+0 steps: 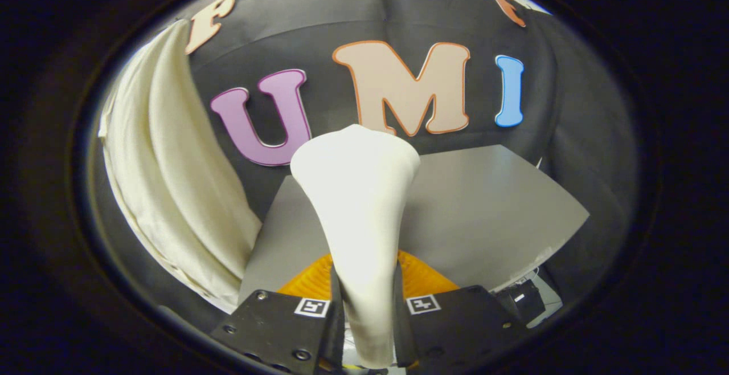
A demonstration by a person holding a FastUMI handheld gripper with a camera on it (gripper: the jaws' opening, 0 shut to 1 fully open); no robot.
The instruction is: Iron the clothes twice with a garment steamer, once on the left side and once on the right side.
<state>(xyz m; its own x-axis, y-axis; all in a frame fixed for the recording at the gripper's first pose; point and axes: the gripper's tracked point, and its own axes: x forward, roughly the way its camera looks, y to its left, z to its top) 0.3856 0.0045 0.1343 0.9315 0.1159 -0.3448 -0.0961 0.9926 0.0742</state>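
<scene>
Gripper sat closest, at 6 o'clock, with both fingers pressed against the steamer, so it was clamped on the white handle. That steamer ran straight up between the fingers and widened into a rounded head toward 12, tilted a touch left. Behind the fingers an orange ridged part peeked out on either side of the handle. Past that lay a grey table, mostly off toward 3. Cream cloth hung in long folds over at 9, apart from the steamer head, not touching it as far as I could tell.
</scene>
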